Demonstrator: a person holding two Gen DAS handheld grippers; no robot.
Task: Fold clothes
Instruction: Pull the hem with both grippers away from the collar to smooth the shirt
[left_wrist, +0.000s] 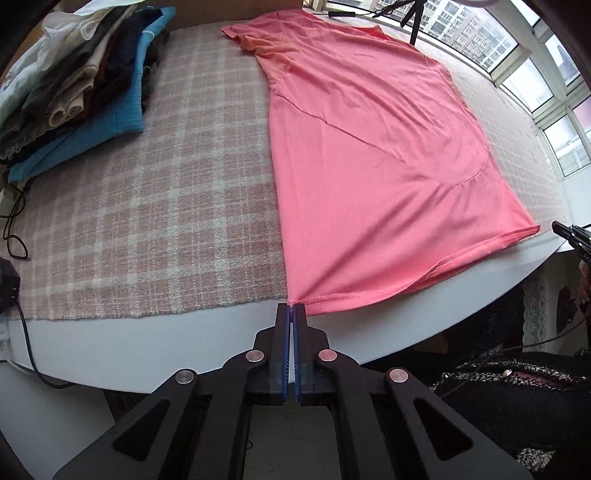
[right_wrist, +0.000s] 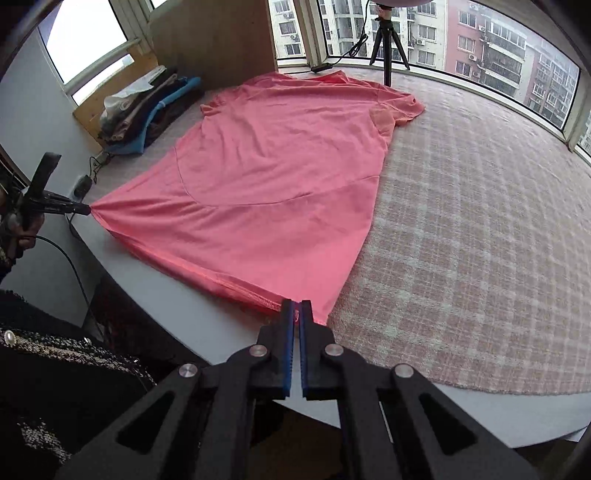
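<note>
Left wrist view: left gripper fingers pressed together on one hem corner of the pink T-shirt, spread flat over a plaid cloth on the white tabletop; folded clothes pile stacked far left. Right wrist view: right gripper fingers clamped on the other hem corner of the shirt, hem lifted slightly off the tabletop edge; tripod by the window.
</note>
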